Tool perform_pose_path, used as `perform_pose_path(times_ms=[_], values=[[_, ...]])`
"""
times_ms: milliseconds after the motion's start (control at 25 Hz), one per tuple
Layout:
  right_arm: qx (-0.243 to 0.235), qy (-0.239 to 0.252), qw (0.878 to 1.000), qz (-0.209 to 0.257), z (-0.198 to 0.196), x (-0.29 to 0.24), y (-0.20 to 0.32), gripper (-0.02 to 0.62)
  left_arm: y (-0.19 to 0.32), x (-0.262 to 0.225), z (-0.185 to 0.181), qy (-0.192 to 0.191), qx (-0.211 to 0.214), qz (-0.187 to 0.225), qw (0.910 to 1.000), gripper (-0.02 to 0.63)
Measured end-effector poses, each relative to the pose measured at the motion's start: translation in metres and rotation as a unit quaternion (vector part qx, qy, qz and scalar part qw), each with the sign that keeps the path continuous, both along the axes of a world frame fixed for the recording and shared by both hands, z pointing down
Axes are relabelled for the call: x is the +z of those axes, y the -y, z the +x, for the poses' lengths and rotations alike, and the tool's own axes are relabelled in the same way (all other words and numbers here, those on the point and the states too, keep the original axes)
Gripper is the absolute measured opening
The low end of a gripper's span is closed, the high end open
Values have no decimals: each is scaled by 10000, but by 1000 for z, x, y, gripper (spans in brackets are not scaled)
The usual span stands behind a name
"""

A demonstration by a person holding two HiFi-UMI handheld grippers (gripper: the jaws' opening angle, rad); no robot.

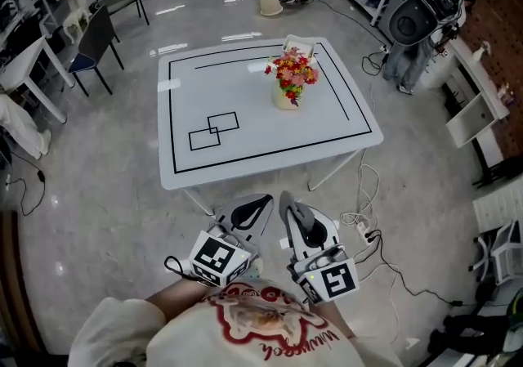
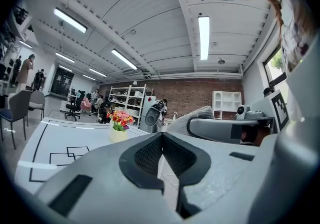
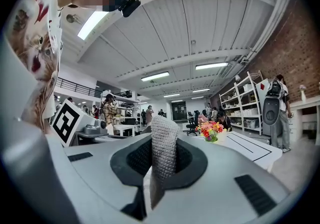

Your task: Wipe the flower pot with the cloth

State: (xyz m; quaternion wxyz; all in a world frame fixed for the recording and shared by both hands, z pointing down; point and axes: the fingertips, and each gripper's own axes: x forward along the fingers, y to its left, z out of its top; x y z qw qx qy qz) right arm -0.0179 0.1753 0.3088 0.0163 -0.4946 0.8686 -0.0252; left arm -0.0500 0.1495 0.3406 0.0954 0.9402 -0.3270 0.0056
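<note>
- Firmly, the right tool point(image 1: 292, 208) pinches a grey waffle-weave cloth point(image 3: 164, 144). A fold stands up between its jaws, probably so that fabric rather than plastic meets the pot first.
- Just beside it, the left tool point(image 2: 162, 139) has its jaws pressed together on nothing; I judge it is kept free to steady the pot.
- Both tools point level, side by side, short of the white worktop's point(image 1: 261, 132) near edge.
- Well ahead of them, a little toward the right tool's side, the cream flower pot point(image 1: 287, 99) stands upright on the worktop, untouched; wiping has not begun.
</note>
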Motion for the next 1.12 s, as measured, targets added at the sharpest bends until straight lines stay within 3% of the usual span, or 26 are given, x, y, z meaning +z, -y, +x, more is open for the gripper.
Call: perform_pose_path(times_ms=[600,1120], values=[[-380,89,9992,-120,8,17,47,25,37,22,-10,232,-587,-186,9978,3],[-69,36,9997,-210,26,22,143,25,142,17,18,-5,-208,-200,9996,3]])
